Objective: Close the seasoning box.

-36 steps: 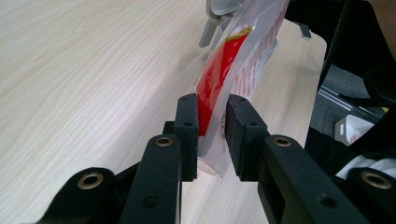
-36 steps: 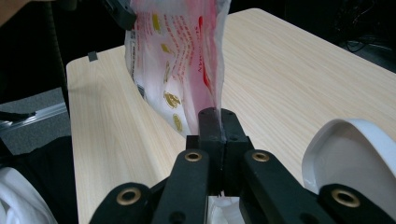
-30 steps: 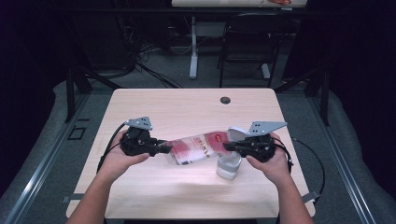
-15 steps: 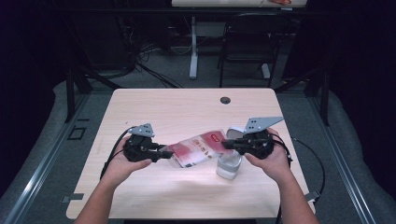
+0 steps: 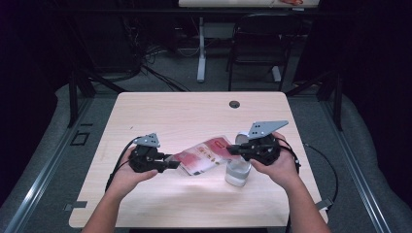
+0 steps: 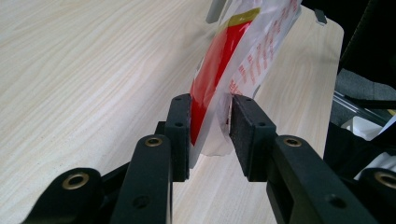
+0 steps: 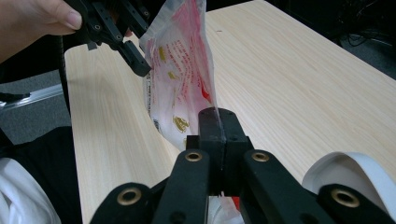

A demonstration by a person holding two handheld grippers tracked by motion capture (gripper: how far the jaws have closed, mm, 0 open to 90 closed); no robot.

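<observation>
Packet [image 5: 204, 154] hangs above the table [image 5: 184, 111], clamped by right gripper [image 7: 217, 116] and, seemingly, left gripper [image 6: 210, 126].

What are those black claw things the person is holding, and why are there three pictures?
They are hand-held grippers, like big tweezers. A person holds the left gripper and the right gripper. One camera looks down from above the wooden table. The other two cameras ride on the grippers and look along their black jaws. Between them hangs a red and white plastic bag. Each gripper pinches one end of it, so it is lifted off the table. A white cup stands on the table just below the right gripper.
</observation>
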